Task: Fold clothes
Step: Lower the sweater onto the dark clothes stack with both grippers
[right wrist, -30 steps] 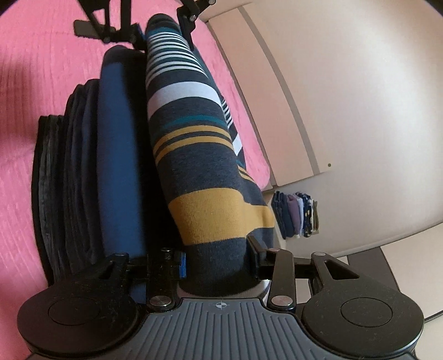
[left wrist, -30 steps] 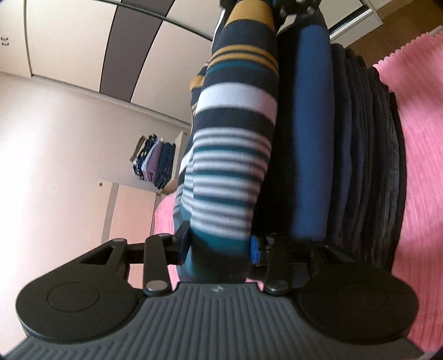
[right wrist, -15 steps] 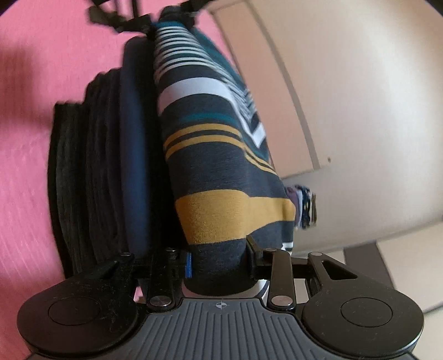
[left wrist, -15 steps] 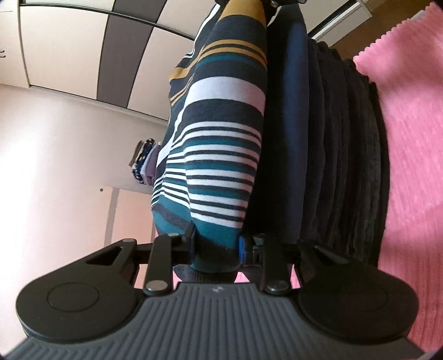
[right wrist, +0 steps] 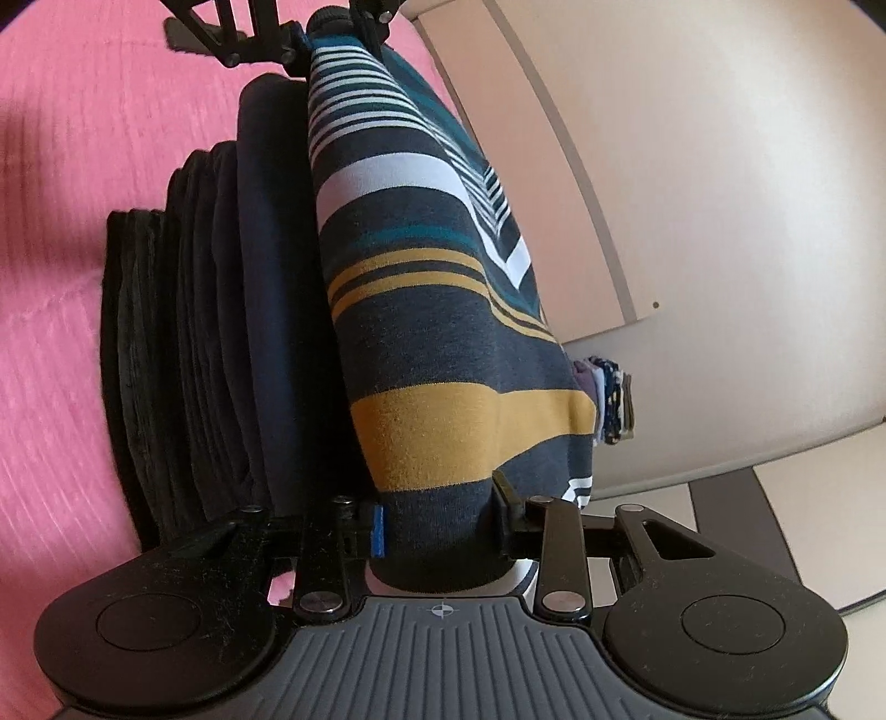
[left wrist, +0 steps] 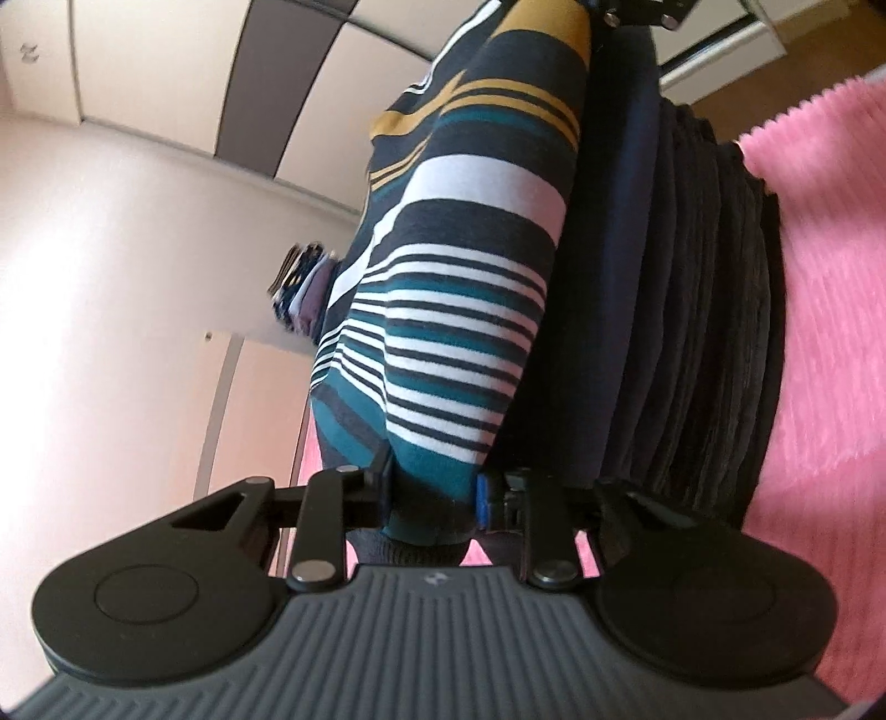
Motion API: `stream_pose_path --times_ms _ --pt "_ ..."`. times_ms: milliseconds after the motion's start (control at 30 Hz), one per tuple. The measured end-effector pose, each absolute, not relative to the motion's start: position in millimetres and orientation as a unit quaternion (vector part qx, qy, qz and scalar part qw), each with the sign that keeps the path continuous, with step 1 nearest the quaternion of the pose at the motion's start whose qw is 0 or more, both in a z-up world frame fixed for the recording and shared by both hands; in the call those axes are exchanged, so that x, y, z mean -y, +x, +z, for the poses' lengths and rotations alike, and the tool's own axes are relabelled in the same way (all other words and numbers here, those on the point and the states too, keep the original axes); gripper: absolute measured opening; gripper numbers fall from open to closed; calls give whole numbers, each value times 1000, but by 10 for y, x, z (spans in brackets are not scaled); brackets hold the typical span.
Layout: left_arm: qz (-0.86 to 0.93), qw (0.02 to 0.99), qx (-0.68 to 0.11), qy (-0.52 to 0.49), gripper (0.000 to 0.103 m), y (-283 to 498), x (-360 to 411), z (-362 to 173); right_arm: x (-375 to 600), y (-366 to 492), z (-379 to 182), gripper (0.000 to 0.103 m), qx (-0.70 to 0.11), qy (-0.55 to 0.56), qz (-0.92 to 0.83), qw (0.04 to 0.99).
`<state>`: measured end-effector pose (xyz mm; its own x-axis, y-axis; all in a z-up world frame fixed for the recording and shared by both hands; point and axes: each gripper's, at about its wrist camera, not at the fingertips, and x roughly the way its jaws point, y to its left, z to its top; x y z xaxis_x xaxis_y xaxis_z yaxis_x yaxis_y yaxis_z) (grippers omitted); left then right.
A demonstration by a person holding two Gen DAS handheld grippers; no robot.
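A folded striped garment [left wrist: 459,310], navy with white, teal and mustard bands, lies stretched between my two grippers against the top of a stack of dark folded clothes [left wrist: 709,332]. My left gripper [left wrist: 434,487] is shut on its teal end. My right gripper [right wrist: 437,520] is shut on the navy and mustard end of the striped garment [right wrist: 432,332]. Each gripper shows small at the top of the other's view: the right gripper [left wrist: 637,11] and the left gripper [right wrist: 332,33]. The dark stack [right wrist: 194,332] rests on a pink bedcover [right wrist: 55,277].
The pink bedcover [left wrist: 830,332] spreads out around the stack. Beyond the bed, a small pile of folded clothes [left wrist: 304,293] sits on a ledge by a pale wall, the same pile of folded clothes [right wrist: 609,404] in the right view. Wardrobe doors [left wrist: 166,66] stand behind.
Both grippers have brought the striped garment down against the dark stack, and the gap between them has closed. The left jaws have narrowed on the garment's end.
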<state>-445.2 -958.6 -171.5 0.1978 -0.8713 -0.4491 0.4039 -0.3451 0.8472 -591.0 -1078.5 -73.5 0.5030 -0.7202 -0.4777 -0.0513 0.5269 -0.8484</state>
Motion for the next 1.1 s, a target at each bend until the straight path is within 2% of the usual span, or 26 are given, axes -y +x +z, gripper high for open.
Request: stream_pose_path --times_ms 267,333,400,600,767,900,1033,1100 --pt "-602 535 206 556 22 -4470 9528 -1834 10745 -5878 -857 34 -429 -426 -225 764" --pt "-598 533 210 561 22 -4465 9561 -1933 10732 -5801 -967 38 -438 -440 -222 752" --pt "-594 534 213 563 22 -4450 9604 -1990 10726 -5746 -962 49 -441 -445 -224 747" --pt "-591 532 207 570 22 -4462 9665 -1940 10671 -5830 -659 50 -441 -385 -235 776" --pt "-591 530 206 572 22 -4507 9604 -1953 10650 -5877 -203 50 -384 -251 -260 849" --pt "-592 531 206 570 22 -4478 9602 -1989 10997 -5698 123 50 -327 -95 -282 897" --pt "-595 527 203 572 22 -4456 9607 -1951 11418 -5530 -59 50 -357 38 -286 889" --pt "-601 521 199 573 24 -4458 9578 -1916 11458 -5520 -191 50 -378 58 -280 881"
